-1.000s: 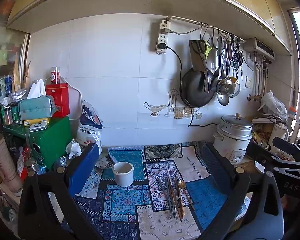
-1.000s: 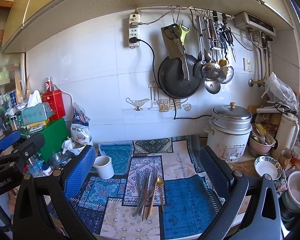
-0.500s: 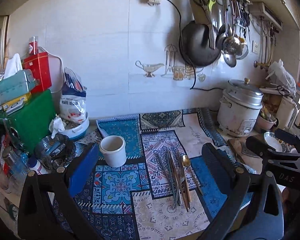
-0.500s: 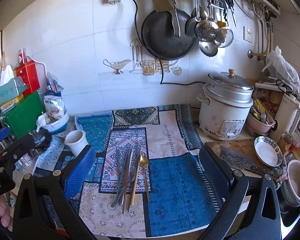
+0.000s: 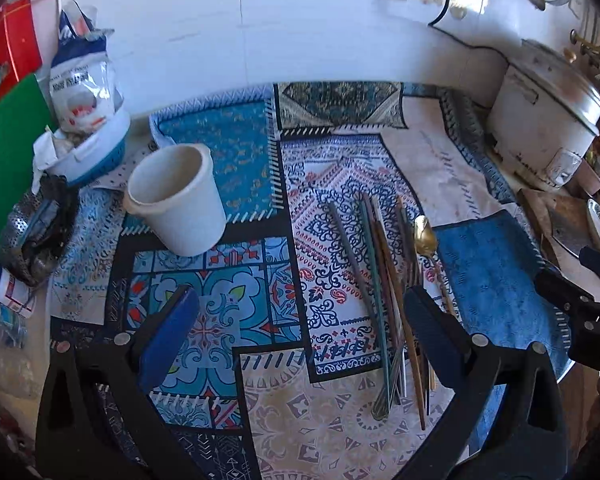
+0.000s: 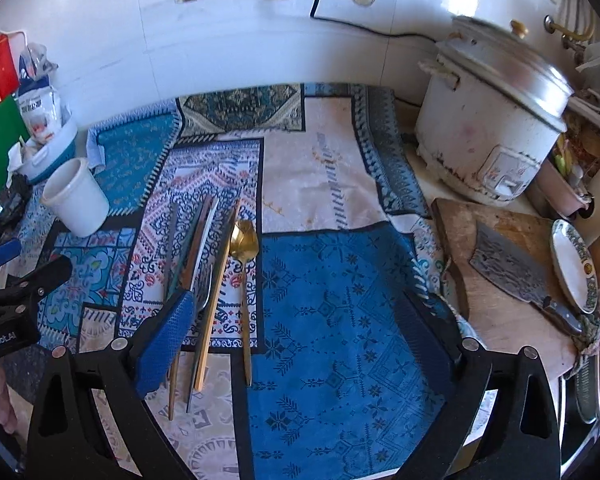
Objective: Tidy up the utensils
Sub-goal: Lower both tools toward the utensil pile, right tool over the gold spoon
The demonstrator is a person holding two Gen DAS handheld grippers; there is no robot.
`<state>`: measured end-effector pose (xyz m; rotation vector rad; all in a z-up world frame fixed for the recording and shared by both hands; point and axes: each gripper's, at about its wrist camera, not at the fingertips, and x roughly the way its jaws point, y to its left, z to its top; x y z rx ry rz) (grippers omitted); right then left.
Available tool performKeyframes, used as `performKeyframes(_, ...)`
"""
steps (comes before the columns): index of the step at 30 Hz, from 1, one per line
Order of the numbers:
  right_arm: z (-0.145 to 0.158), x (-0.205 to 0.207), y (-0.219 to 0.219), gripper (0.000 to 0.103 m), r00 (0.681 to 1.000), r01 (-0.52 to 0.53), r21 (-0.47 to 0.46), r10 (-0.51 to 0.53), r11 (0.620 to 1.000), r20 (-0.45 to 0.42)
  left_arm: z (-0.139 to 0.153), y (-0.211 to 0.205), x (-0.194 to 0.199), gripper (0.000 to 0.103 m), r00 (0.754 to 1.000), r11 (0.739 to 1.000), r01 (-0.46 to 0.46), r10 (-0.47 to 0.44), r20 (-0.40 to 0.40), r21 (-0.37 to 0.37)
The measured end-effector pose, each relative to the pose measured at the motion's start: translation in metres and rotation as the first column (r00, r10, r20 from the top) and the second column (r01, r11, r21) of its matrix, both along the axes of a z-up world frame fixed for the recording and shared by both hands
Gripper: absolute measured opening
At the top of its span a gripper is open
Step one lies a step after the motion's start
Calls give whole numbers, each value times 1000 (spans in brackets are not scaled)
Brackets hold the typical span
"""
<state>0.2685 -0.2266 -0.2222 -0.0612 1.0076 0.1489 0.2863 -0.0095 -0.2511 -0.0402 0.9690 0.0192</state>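
Note:
A bundle of utensils (image 5: 384, 292) lies on the patterned cloth (image 5: 236, 332): chopsticks, a fork and a gold spoon (image 5: 425, 236). A white cup (image 5: 178, 204) stands upright and empty to their left. My left gripper (image 5: 300, 320) is open above the cloth, between cup and utensils, holding nothing. In the right wrist view the same utensils (image 6: 204, 264), the gold spoon (image 6: 244, 240) and the cup (image 6: 76, 200) show. My right gripper (image 6: 300, 320) is open and empty over the blue patch, its left finger (image 6: 168, 336) above the utensil handles.
A white rice cooker (image 6: 488, 120) stands at the back right. A cutting board with a cleaver (image 6: 516, 268) and a plate (image 6: 572, 264) lie to the right. A blue-white basket with a bag (image 5: 88, 136) and a green box (image 5: 4, 152) stand at the left.
Both grippers have tilted down and moved closer to the cloth. The utensils and cup now fill more of each view. Nothing was grasped.

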Motion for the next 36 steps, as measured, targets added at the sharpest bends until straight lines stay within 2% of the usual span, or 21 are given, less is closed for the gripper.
performKeyframes(1, -7, 6, 0, 87, 1000, -10, 6, 10, 1000, -27, -9, -1, 7, 100, 1000, 1000, -5, 5, -27, -10)
performKeyframes(3, -21, 18, 2, 78, 996, -30, 27, 32, 999, -87, -22, -2, 19, 88, 997, 999, -5, 2, -82, -40)
performKeyframes(6, -39, 33, 4, 64, 982, -64, 91, 79, 994, -172, -39, -8, 35, 78, 988, 998, 3, -12, -152, -63)
performKeyframes(8, -47, 39, 7, 61, 973, -88, 119, 110, 989, -201, -47, -11, 43, 77, 983, 997, 3, -17, -183, -76)
performKeyframes(15, -69, 60, 15, 43, 948, -154, 125, 182, 980, -260, -77, -18, 66, 46, 949, 989, -24, -22, -315, -143)
performKeyframes(16, -71, 64, 15, 40, 946, -156, 129, 186, 979, -265, -80, -19, 69, 45, 945, 989, -29, -21, -327, -148)
performKeyframes(24, -83, 82, 11, 32, 941, -153, 150, 190, 977, -281, -84, -23, 90, 31, 944, 987, -70, 19, -330, -142)
performKeyframes(30, -89, 94, 15, 28, 943, -155, 150, 192, 976, -273, -81, -25, 107, 27, 946, 987, -68, 18, -323, -143)
performKeyframes(36, -91, 106, 35, 29, 945, -176, 133, 205, 975, -255, -82, -29, 120, 11, 948, 992, -46, 6, -319, -117)
